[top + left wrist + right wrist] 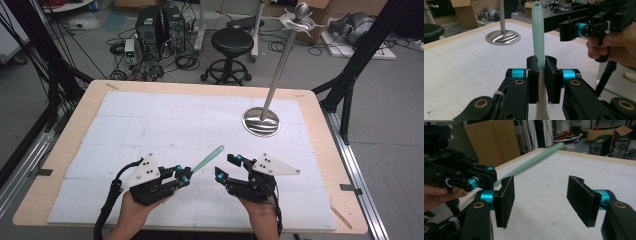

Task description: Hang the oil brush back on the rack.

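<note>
My left claw clamps the slim mint-green plastic handle low down; it looks light, stiff, slippery. My right claw, beside it, gapes empty; I'd grip mid-shaft.

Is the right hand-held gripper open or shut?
Open: the right hand-held gripper has a wide gap between its pads, nothing between them.

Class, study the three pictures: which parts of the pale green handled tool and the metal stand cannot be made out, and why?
- Pale green handled tool: its working end, in the left gripper view, is cut off by the bottom edge, below the left gripper.
- The same tool in the right gripper view: blurred.
- Metal stand: its top fitting, in the high view, is too small to identify.
</note>
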{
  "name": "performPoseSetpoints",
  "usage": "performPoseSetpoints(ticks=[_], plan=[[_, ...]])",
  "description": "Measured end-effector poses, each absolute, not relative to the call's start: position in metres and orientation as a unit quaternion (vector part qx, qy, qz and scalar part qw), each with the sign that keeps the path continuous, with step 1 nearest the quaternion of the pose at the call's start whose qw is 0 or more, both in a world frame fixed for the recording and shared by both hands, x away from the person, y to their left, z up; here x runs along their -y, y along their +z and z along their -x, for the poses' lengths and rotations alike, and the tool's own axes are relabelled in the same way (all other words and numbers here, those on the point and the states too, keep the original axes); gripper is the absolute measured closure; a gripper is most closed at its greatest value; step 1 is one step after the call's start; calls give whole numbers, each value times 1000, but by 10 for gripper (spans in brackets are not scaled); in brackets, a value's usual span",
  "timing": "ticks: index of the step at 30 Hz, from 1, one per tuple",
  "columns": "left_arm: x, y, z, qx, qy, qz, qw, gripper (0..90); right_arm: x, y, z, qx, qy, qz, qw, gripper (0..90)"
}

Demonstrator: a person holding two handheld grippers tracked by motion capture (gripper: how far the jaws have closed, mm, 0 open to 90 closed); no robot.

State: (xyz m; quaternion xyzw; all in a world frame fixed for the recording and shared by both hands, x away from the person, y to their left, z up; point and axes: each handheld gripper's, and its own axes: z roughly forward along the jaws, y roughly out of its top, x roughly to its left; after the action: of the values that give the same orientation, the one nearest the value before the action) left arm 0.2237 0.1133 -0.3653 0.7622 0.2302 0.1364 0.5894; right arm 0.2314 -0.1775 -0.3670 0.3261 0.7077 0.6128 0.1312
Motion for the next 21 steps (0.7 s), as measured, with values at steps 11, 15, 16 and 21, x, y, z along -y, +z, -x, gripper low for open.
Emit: performPoseSetpoints(ticks=[11,15,16,21], plan=[[-105,-367,-225,-225,137,-771,580,815,162,-360,-243,-699,636,-318,85,524],[-102,-368,-225,-224,138,-773,578,815,158,-357,-244,-701,636,-314,79,555],[-101,-368,-224,-225,139,-773,577,815,158,-356,-244,-700,639,-310,75,580],[-100,-369,-224,-224,138,-775,575,814,158,-354,-244,-695,648,-306,67,609]])
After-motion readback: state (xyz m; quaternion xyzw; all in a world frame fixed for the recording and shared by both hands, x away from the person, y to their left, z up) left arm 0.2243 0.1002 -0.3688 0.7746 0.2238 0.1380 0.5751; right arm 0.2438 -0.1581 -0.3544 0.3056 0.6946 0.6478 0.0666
